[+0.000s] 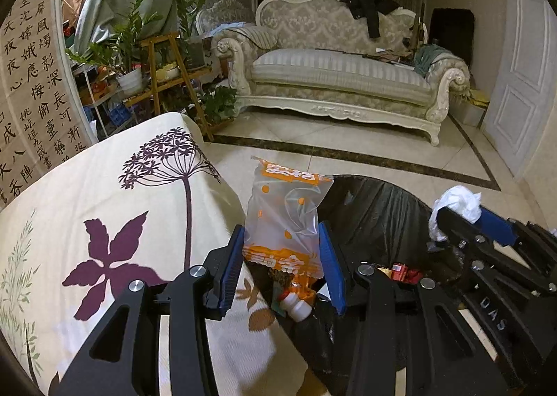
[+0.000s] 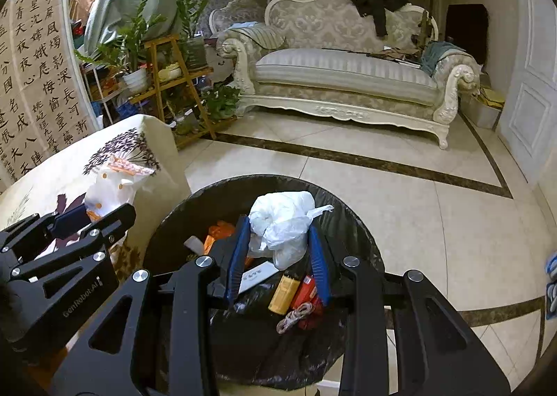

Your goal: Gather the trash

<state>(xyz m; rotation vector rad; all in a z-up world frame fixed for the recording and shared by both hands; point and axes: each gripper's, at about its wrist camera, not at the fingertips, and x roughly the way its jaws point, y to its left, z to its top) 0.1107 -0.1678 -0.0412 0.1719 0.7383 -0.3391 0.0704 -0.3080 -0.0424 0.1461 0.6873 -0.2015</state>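
Left hand-held gripper (image 1: 283, 256) clamps an orange-printed plastic bag (image 1: 283, 211) at the desk (image 1: 104, 194) edge beside the bin (image 2: 348, 222). Right hand-held gripper (image 2: 278, 253) pinches a white crumpled wad (image 2: 282, 218) above the bin's opening, probably for dropping.

Both tongs (image 1: 282, 256) (image 2: 278, 256) are black cut-out linkages with silver screws, blue ribbed pads and white lettering

We see the bin (image 2: 351, 222) on the floor just right of the cloth-covered table (image 2: 153, 152), sofa (image 2: 344, 72) behind, plant stand (image 2: 174, 76) behind the table.
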